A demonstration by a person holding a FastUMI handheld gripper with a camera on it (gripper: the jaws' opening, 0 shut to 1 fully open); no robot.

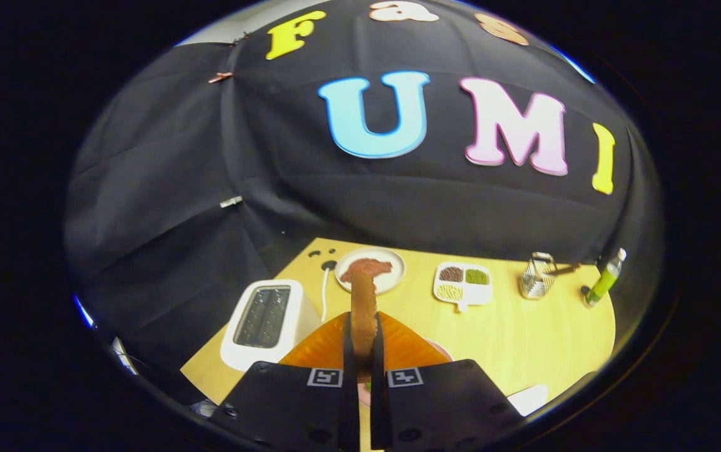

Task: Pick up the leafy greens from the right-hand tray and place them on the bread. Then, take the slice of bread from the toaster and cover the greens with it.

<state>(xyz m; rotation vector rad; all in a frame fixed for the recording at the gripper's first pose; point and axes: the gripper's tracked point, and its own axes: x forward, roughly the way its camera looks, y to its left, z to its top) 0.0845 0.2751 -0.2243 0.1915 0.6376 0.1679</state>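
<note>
Currently on the second half: the gripper [363,351] has its fingers clamped on a slice of bread [363,307], held edge-on and upright, standing up from between the tips. The toaster [264,321], at 10 o'clock from the fingers, shows dark slots with nothing visibly sticking out, so I judge the slice came from there.

Greens: a small green bit and a pinkish rim peek out just under the fingers, mostly hidden. Can't tell if the greens sit on the base bread. Left to do: lower and lay the slice flat.

Room: round plate [371,270] at 12 o'clock, beyond the slice. Divided tray [463,285] at 1 o'clock, grater [537,277] and green bottle [605,279] at 2 o'clock, all well apart. Bare table [524,339] at 3 o'clock; its edge is close at 8 o'clock.
</note>
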